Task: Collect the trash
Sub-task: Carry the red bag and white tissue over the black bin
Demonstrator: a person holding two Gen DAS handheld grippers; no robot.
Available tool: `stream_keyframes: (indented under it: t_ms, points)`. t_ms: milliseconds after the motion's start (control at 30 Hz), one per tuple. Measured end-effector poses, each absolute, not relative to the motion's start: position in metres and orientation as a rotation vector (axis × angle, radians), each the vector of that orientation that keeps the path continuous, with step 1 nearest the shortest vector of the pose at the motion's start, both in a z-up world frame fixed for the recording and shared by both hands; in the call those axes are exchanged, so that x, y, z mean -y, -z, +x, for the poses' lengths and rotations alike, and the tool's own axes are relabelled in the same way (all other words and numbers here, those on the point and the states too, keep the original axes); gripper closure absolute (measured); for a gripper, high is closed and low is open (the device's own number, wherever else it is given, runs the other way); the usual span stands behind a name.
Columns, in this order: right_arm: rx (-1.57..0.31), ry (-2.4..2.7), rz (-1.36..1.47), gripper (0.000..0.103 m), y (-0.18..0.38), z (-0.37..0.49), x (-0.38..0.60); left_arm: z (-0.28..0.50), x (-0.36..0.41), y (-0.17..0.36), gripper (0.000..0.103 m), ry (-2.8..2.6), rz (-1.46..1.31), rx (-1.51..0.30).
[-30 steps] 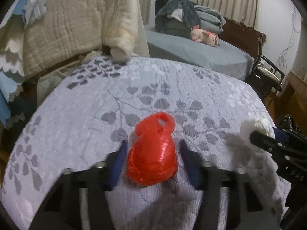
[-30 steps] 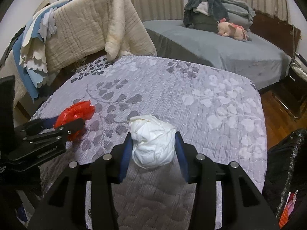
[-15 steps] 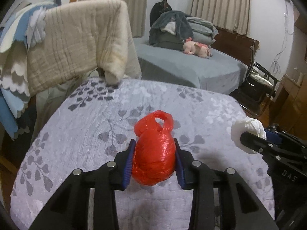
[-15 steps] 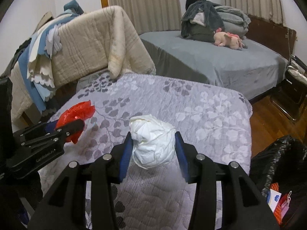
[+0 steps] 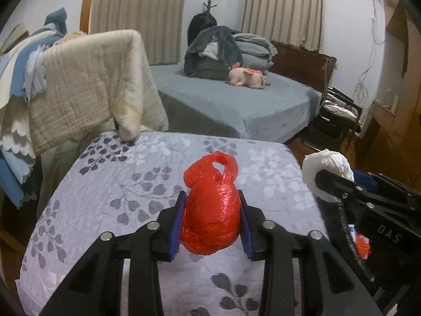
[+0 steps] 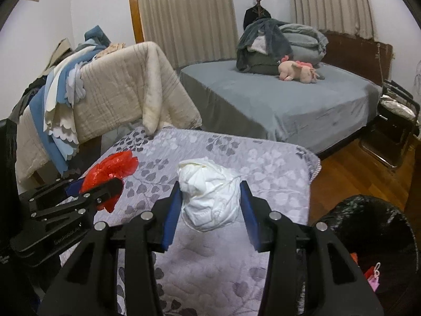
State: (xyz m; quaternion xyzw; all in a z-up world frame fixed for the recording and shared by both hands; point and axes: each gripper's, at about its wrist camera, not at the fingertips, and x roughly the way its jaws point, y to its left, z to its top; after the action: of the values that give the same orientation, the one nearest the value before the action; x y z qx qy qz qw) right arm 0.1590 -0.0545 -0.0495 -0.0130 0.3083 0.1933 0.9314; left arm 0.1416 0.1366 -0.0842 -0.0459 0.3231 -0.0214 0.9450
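A tied red plastic bag (image 5: 211,210) hangs above the lilac leaf-print quilt (image 5: 126,184), with the blue pads of my left gripper (image 5: 211,194) shut on its two sides. In the right wrist view my right gripper (image 6: 210,185) is shut on a crumpled white bag (image 6: 210,197), also lifted off the quilt (image 6: 263,173). Each view shows the other tool at its edge: the white bag (image 5: 323,168) at the right, the red bag (image 6: 110,168) at the left. Both grippers point down at a slant.
An open black trash bag (image 6: 368,223) with coloured scraps inside sits low right beside the quilt, above the wooden floor (image 6: 350,166). A beige blanket (image 5: 86,84) drapes over a rack at the left. A grey bed (image 5: 223,100) with clothes and a pink plush stands behind.
The left pads closed onto the red bag, which then left the quilt. Both grippers rose with their bags, and the quilt now lies lower and farther away.
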Motion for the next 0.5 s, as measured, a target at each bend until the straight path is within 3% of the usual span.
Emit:
stream_keyframes:
  t_ms: [500]
  points:
    - [-0.572, -0.324, -0.010, 0.061, 0.022, 0.131, 0.109, 0.127, -0.076, 0.051, 0.067, 0.132, -0.053, -0.605]
